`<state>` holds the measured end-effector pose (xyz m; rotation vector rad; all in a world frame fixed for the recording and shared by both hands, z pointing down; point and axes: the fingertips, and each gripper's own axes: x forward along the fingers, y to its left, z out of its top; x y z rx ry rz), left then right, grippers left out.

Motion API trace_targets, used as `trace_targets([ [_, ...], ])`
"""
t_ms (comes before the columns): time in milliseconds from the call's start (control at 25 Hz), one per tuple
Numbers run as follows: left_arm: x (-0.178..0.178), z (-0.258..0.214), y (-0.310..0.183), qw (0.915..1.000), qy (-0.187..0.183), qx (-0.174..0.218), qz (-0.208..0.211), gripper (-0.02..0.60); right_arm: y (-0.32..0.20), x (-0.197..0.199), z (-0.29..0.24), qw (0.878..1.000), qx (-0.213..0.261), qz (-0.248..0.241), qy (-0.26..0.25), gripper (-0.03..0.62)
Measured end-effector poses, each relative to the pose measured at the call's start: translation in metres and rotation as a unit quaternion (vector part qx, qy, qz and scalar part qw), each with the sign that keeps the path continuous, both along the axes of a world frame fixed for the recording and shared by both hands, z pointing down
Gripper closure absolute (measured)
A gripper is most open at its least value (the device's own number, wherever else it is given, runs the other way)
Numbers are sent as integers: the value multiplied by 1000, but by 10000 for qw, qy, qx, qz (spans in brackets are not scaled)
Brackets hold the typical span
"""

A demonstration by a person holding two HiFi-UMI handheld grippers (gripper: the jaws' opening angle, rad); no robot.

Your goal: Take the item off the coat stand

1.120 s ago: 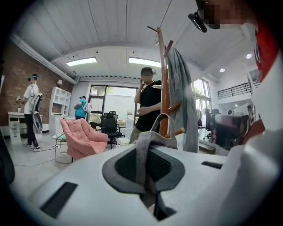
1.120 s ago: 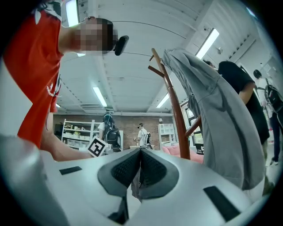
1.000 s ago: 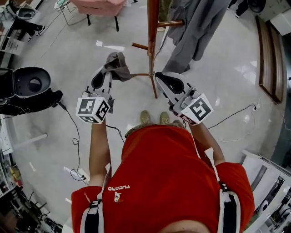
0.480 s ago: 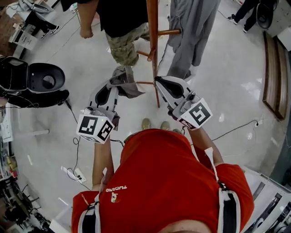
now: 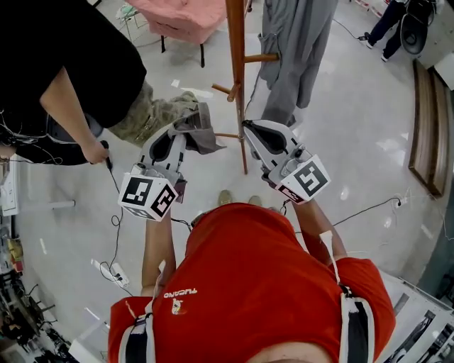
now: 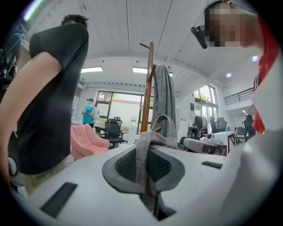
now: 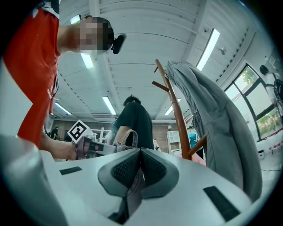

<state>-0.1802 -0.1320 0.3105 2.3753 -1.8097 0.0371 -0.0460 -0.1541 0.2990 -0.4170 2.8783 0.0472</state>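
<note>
A wooden coat stand (image 5: pixel 237 71) rises ahead of me, with a grey coat (image 5: pixel 294 49) hanging on its far side. A crumpled grey cloth item (image 5: pixel 197 127) with a strap loop sits left of the pole, by a low peg (image 5: pixel 227 135). My left gripper (image 5: pixel 179 129) is shut on it; in the left gripper view its grey strap (image 6: pixel 143 145) runs down between the closed jaws of the gripper (image 6: pixel 146 165). My right gripper (image 5: pixel 247 126) is just right of the pole. In its own view the right gripper (image 7: pixel 140 154) is shut on a grey strip (image 7: pixel 134 190).
A person in a black shirt (image 5: pixel 64 64) bends close at the left, hand near my left gripper. A pink chair (image 5: pixel 184 18) stands behind the stand. Cables (image 5: pixel 117 220) trail over the floor, and a wooden bench (image 5: pixel 429 106) lines the right side.
The person in black has come in from the back to fill the left of the head view. Both grippers stay shut by the low peg, holding almost the same place.
</note>
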Motion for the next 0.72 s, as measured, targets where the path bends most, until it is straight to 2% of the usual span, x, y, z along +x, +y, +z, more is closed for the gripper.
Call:
trace_targets([
  [720,2,-3,-3,9999,-36,-22,-146,558,-2,11,-2,10000,17,-69,-29,571],
])
